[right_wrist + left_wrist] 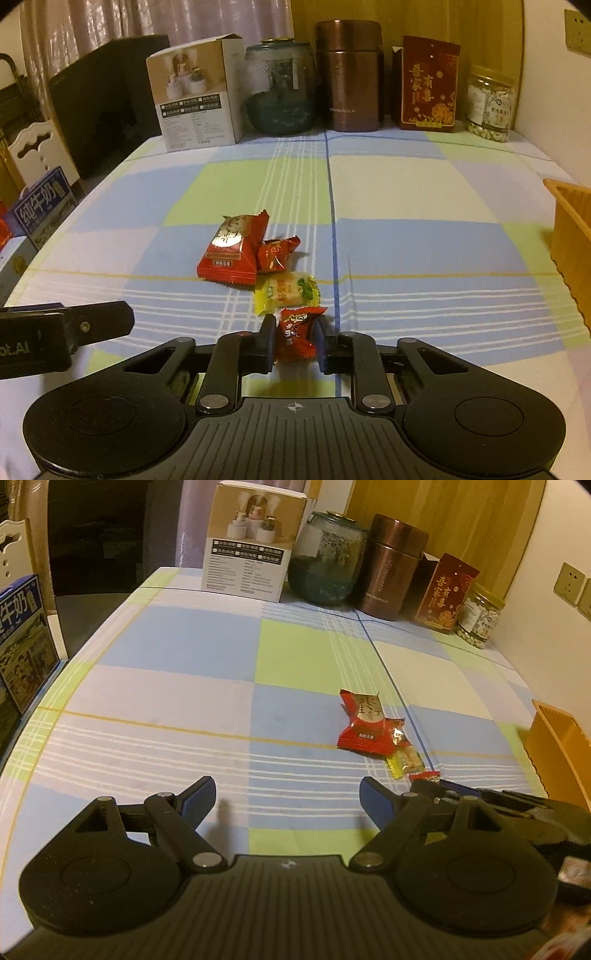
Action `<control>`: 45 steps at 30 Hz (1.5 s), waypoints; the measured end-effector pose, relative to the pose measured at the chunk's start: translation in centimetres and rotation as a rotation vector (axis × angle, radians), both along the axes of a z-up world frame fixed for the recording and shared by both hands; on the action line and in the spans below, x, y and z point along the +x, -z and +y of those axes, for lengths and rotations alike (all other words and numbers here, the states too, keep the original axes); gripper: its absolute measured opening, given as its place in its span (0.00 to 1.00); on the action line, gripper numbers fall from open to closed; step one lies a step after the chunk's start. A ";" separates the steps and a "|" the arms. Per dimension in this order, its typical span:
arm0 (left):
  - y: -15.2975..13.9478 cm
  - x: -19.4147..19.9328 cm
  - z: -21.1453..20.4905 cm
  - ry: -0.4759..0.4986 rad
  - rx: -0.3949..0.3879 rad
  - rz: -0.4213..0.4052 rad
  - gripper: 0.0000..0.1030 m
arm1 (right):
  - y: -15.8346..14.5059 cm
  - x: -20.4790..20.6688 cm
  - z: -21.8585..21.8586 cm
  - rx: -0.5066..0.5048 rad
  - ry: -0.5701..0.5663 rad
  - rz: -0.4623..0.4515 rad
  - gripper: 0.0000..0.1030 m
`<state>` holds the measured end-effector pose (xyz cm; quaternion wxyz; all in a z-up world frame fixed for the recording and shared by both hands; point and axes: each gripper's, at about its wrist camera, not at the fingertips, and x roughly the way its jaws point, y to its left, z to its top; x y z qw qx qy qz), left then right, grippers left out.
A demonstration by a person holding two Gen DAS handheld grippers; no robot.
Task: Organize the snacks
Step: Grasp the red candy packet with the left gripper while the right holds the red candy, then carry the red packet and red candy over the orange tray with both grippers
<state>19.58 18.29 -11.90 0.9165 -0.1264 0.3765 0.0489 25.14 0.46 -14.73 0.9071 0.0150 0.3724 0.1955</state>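
Several wrapped snacks lie mid-table: a large red packet, a small red candy and a yellow-green candy. My right gripper is shut on a small red snack packet, low over the cloth just in front of the yellow candy. My left gripper is open and empty, low over the table to the left of the snacks; the large red packet lies ahead to its right. An orange bin stands at the right edge, also in the left wrist view.
Along the far edge stand a white carton, a glass jar, a brown canister, a red box and a nut jar. A blue milk carton sits off the left side.
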 end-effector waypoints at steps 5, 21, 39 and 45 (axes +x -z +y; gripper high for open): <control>0.3 1.3 -0.9 0.055 0.000 -0.013 0.81 | -2.0 0.3 -1.6 0.033 0.009 -0.021 0.18; 0.9 7.9 -3.9 0.120 0.015 -0.085 0.57 | -2.4 2.5 -7.6 0.105 0.096 0.043 0.18; 0.6 6.9 -5.2 0.127 0.091 -0.012 0.22 | -2.6 2.2 -8.0 0.133 0.098 0.046 0.18; -1.5 2.0 -6.4 0.115 0.051 -0.015 0.22 | -3.8 -0.3 -8.3 0.141 0.080 0.039 0.18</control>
